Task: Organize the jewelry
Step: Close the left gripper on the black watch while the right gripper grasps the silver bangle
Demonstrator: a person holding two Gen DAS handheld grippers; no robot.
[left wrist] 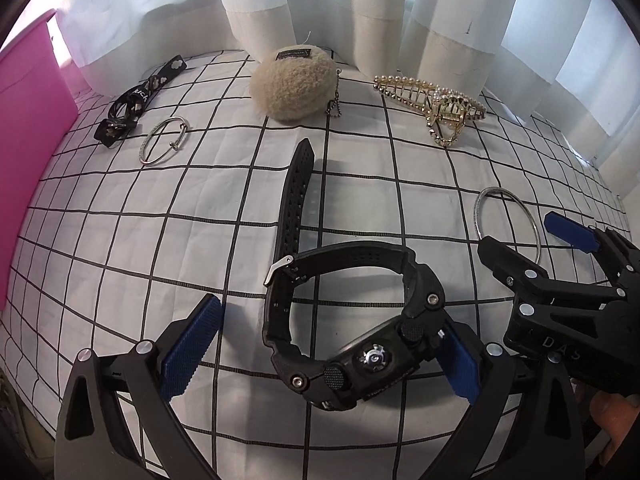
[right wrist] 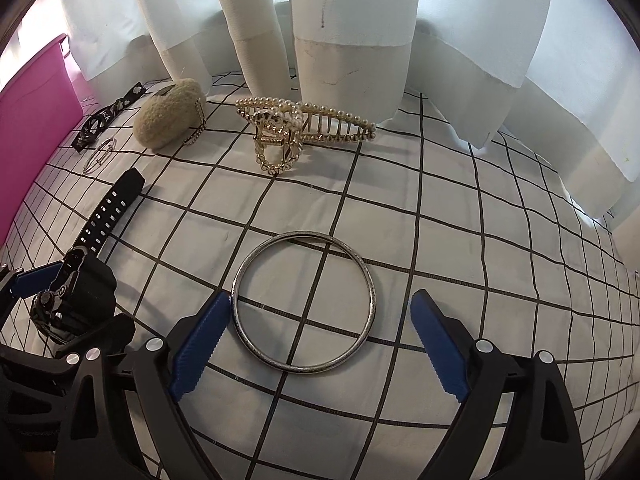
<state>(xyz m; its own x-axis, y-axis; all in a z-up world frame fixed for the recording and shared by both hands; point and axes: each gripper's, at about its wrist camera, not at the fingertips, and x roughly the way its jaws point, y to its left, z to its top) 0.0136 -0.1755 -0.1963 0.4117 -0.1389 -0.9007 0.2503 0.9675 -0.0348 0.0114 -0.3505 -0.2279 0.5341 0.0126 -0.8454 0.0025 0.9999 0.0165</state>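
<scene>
A black watch (left wrist: 372,364) lies on the white checked cloth (left wrist: 200,208), its long strap stretched away. My left gripper (left wrist: 326,356) straddles the watch case with its jaws open. The right pad (left wrist: 460,364) sits close against the case and the left pad (left wrist: 192,352) stands well clear. In the right wrist view a plain silver bangle (right wrist: 372,300) lies flat between the fingers of my right gripper (right wrist: 320,304), which is open. Its left pad (right wrist: 200,348) is right beside the rim and the right pad (right wrist: 436,344) is apart. The right gripper (left wrist: 532,240) also shows over the bangle (left wrist: 478,210).
At the back lie a gold pearl hair claw (right wrist: 288,128), a beige fuzzy pouch (left wrist: 294,84), a thin silver cuff bangle (left wrist: 164,140) and a black printed strap (left wrist: 136,100). A pink box (left wrist: 28,140) stands at the left. White curtains (right wrist: 352,20) hang behind.
</scene>
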